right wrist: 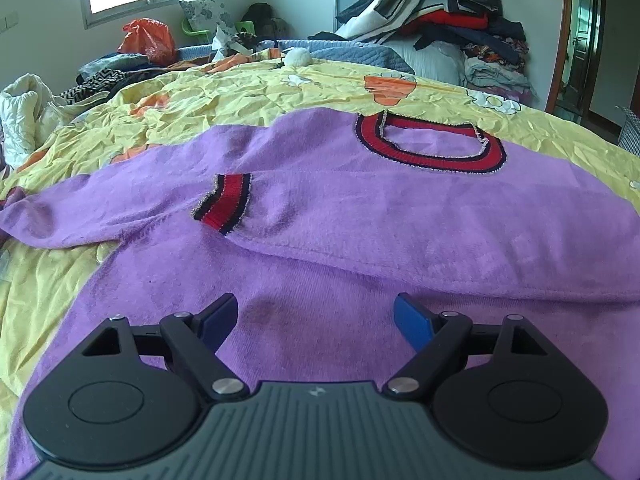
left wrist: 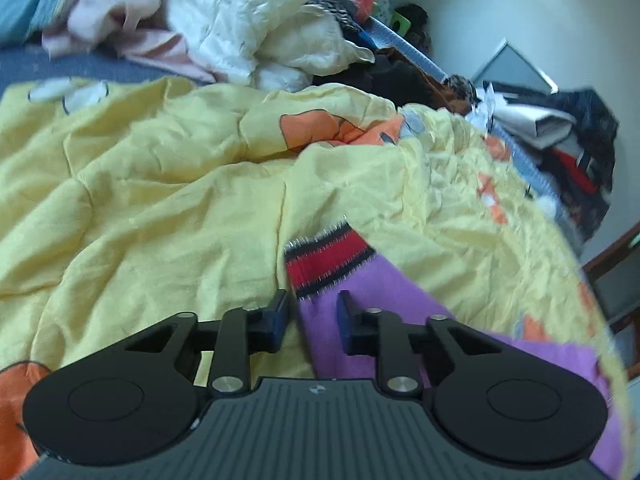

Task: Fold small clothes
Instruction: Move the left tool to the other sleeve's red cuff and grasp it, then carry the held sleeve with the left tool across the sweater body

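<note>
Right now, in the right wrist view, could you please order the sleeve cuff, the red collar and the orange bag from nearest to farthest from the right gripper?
From the right gripper:
1. Sleeve cuff, ahead, slightly left, on the sweater.
2. Red collar, farther, right of centre.
3. Orange bag, far left, under the window.

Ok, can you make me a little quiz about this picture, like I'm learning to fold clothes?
1. True or false: the purple sweater has a green collar.
2. What is the sweater lying on? A) a yellow sheet B) a wooden floor C) a blue chair
3. Which gripper has its jaws wide apart, with nothing held between them?

Key: 1. False, the collar is red with dark edges. 2. A. 3. The right gripper.
</note>
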Action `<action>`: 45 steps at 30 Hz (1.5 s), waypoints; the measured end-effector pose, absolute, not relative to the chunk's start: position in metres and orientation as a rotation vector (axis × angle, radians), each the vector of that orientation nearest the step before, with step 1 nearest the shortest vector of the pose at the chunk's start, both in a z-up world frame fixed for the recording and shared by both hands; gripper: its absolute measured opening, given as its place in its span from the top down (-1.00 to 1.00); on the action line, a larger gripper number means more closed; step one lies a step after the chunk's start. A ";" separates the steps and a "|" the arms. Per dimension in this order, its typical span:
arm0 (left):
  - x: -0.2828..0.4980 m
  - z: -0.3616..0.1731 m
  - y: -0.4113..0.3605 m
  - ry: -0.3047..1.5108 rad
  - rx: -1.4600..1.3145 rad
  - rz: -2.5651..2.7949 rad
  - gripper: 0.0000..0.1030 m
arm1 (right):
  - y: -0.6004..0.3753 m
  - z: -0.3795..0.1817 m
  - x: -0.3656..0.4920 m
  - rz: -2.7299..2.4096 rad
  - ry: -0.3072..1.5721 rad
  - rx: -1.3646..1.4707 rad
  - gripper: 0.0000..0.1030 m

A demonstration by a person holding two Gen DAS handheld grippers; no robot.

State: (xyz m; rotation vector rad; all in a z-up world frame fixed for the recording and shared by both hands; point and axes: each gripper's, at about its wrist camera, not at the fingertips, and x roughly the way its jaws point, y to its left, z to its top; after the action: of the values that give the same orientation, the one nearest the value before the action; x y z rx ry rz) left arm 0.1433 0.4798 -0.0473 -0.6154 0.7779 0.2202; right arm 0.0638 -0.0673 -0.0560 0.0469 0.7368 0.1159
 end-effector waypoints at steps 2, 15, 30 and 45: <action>0.146 -0.048 0.491 0.783 -0.680 0.201 0.61 | -0.069 -0.054 0.061 0.129 0.730 0.054 -0.66; 0.136 -0.006 0.459 0.659 -0.659 0.134 0.97 | -0.085 -0.026 0.054 0.070 0.746 0.026 -0.66; 0.140 0.085 0.281 0.560 -0.503 -0.095 0.97 | -0.146 -0.025 0.037 0.044 0.739 0.160 -0.66; 0.190 0.093 0.125 0.640 -0.419 -0.327 0.97 | -0.199 -0.035 0.014 0.019 0.732 0.253 -0.66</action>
State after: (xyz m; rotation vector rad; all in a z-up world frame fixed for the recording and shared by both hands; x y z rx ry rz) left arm 0.1902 0.1252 0.0935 -0.4194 0.6397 -0.3266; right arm 0.0136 -0.1993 -0.0354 0.2531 0.7318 0.0194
